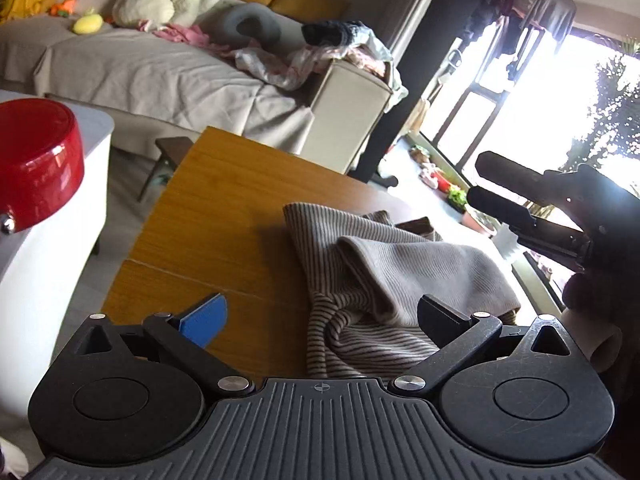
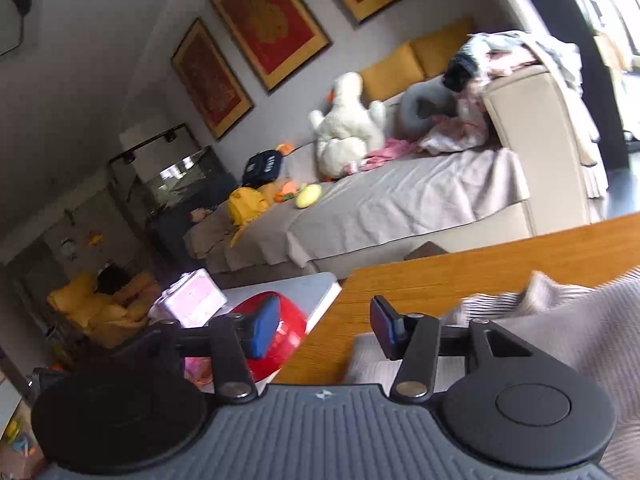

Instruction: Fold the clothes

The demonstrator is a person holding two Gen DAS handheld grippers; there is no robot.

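Note:
A beige knit garment with thin brown stripes (image 1: 400,264) lies crumpled on the wooden table (image 1: 224,208), one plain beige flap folded over the striped part. My left gripper (image 1: 320,316) stands open just above its near edge, the blue pad (image 1: 204,320) over bare wood and the black finger over the cloth. The right gripper (image 1: 486,182) hangs in the air at the far right, above the garment's right side. In the right wrist view the right gripper (image 2: 324,328) is open with nothing between its fingers, and the garment (image 2: 580,320) lies to its right.
A glossy red bowl (image 1: 40,160) sits on a white side table (image 1: 48,264) left of the wooden table, with a pink box (image 2: 192,300) beyond it. Behind stands a sofa (image 1: 168,76) with a plush toy and loose clothes. A bright window is on the right.

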